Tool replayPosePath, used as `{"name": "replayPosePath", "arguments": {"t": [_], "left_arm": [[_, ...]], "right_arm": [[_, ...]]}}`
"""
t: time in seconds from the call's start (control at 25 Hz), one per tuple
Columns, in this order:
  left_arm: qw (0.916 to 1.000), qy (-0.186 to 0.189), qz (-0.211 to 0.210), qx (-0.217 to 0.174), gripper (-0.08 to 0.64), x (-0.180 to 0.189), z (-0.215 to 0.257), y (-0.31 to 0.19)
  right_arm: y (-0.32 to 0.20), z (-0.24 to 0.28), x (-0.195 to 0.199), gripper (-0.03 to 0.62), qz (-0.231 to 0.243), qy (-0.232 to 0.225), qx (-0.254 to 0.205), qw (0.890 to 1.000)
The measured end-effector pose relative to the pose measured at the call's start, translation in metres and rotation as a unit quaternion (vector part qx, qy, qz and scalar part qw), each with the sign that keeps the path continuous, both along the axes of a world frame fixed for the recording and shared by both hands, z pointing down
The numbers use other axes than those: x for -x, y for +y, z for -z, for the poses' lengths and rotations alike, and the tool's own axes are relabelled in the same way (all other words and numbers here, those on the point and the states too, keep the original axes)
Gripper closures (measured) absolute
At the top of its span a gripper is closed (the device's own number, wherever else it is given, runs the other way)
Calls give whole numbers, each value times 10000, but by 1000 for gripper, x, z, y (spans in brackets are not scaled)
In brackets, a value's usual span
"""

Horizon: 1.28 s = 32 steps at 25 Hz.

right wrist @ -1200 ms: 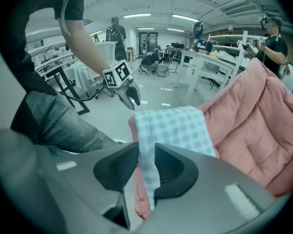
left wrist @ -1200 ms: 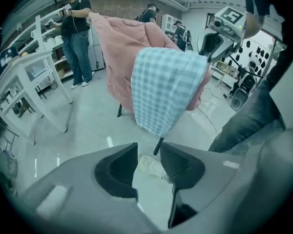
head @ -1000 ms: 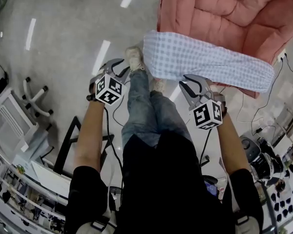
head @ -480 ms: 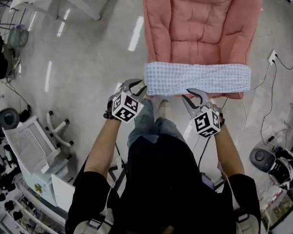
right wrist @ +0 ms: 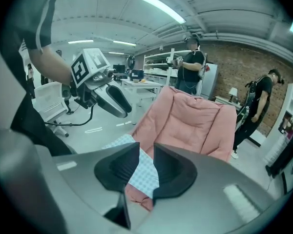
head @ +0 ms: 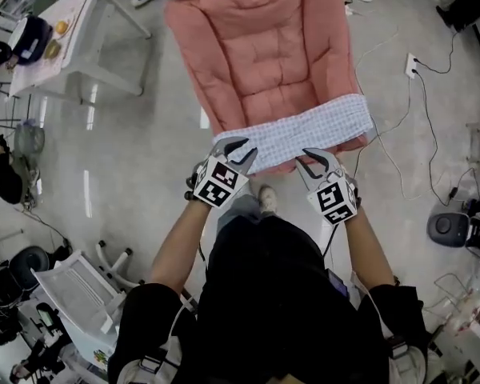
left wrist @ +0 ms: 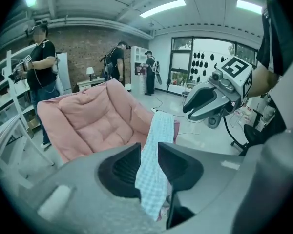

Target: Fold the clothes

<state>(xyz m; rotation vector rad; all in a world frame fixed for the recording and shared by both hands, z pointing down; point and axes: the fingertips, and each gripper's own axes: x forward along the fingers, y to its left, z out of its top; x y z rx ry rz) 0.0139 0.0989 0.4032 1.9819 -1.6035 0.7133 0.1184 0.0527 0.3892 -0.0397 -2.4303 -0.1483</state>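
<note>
A blue-and-white checked cloth (head: 304,130), folded into a long strip, lies across the front edge of a pink padded chair (head: 256,46). My left gripper (head: 238,146) is at the strip's left end. In the left gripper view the cloth (left wrist: 158,135) passes between that gripper's (left wrist: 149,152) jaws and hangs below them. These jaws have just been closing and now pinch the fabric. My right gripper (head: 312,158) is at the strip's near edge, right of the middle. In the right gripper view its (right wrist: 146,157) narrow jaws hold the cloth (right wrist: 145,177).
A white table (head: 64,30) with small items stands at the far left. A socket strip (head: 410,65) and cables trail on the floor to the right. A white wheeled cart (head: 72,294) sits at the near left. People (left wrist: 41,62) stand behind the chair (left wrist: 93,121).
Both grippers have risen and come onto the cloth's near edge, the left one at its left end. The chair and cloth now lie farther ahead in the head view.
</note>
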Motion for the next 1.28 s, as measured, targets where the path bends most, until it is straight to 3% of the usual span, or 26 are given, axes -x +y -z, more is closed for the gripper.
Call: {"name": "replayPosePath", "arguments": {"t": [0.24,0.52,0.8,0.96,1.08,1.28], "left_arm": [[9985,143,-509,115,440,-3,-16,-18],[9941,228,-933,511,440,23,-44,-14],[9848,40,-1569,749,419,26,-39,-37],[9851,-140,-1607,600,419,7,-13,-51],[9890,-263,-1375,472,407,11,1,-58],[9944,-147,-1027,204,371,23,24,-66]], "right_arm": [[-15,-15,8,494,-445,190,83,9988],[-14,-40,10,494,-1126,347,369,9923],[-34,-42,24,494,-2171,-311,750,9728],[-44,-41,24,494,-1970,-394,694,9772],[-55,-33,35,494,-1881,-580,720,9778],[-65,1,52,494,-1524,-681,255,9856]]}}
